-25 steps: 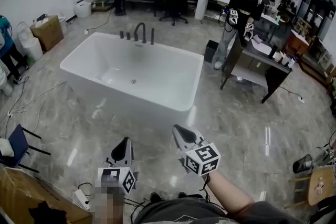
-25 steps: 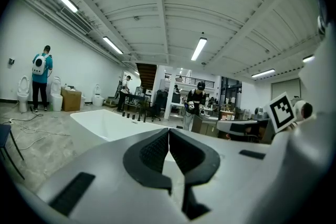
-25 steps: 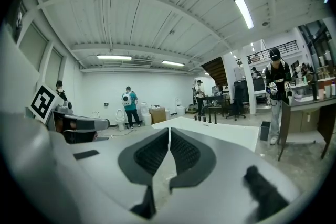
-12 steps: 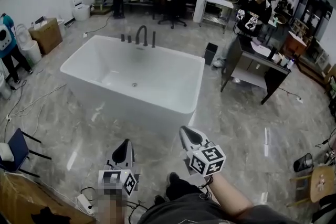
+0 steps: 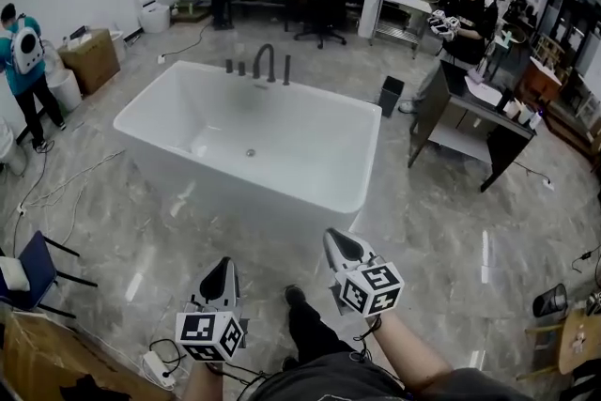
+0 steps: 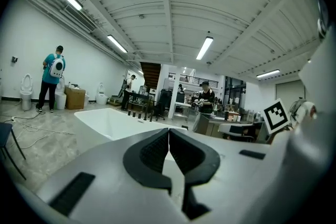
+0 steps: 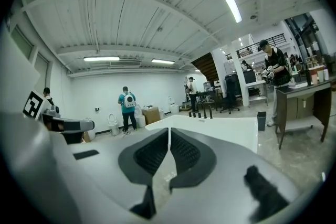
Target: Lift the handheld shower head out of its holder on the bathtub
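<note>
Marble floor; the tub (image 5: pixel 254 136) sits well ahead of left tongs (image 5: pixel 225 267) and right tongs (image 5: pixel 331 239), both pressed together and empty, since its far-rim fittings (image 5: pixel 269 63) lie beyond reach.

The left gripper (image 5: pixel 224 266) and the right gripper (image 5: pixel 334 239) are each formed as a pale grey shell that tapers to black jaws, which are lined with finely ribbed pads (image 6: pixel 153 151). A cube (image 5: pixel 210 334) printed with black-and-white square markers is mounted at the rear of each. A thin black cable (image 5: pixel 364 334) is seen under the right one. A dark grey top (image 5: pixel 329 382), dark trousers (image 5: pixel 313 333) and a dark shoe (image 5: pixel 294 296) are worn.
</note>
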A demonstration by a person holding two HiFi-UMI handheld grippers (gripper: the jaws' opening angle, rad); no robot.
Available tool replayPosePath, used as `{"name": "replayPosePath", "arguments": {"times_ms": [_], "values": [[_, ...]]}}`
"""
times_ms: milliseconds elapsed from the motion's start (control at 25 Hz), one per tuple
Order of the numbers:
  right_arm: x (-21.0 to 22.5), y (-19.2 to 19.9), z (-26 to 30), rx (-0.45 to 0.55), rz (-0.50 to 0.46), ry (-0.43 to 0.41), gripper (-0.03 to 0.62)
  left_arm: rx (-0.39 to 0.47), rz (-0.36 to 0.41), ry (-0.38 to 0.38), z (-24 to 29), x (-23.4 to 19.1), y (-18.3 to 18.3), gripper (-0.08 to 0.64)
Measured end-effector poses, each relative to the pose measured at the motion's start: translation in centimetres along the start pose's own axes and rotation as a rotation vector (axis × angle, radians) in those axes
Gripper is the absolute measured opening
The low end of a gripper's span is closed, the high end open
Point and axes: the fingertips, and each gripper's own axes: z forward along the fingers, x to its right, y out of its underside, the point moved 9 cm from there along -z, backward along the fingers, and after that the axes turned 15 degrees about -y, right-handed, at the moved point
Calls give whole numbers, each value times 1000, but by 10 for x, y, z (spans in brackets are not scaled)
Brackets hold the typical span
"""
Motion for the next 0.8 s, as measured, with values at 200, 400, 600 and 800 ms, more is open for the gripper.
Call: {"name": "replayPosePath", "arguments": {"times_ms": [200, 400, 600, 800], "values": [[31, -12, 41, -6, -6, -15, 29, -8, 9, -5, 46, -4, -13, 15], [67, -14, 80, -23, 13, -25, 29, -23, 16, -10, 98, -6, -21, 15], [107, -26, 120, -24, 40, -28, 29, -45, 1, -26, 148, -10, -30, 15], [143, -42, 155, -37, 47, -45, 29, -58, -1, -38, 197, -9, -46, 15]]}}
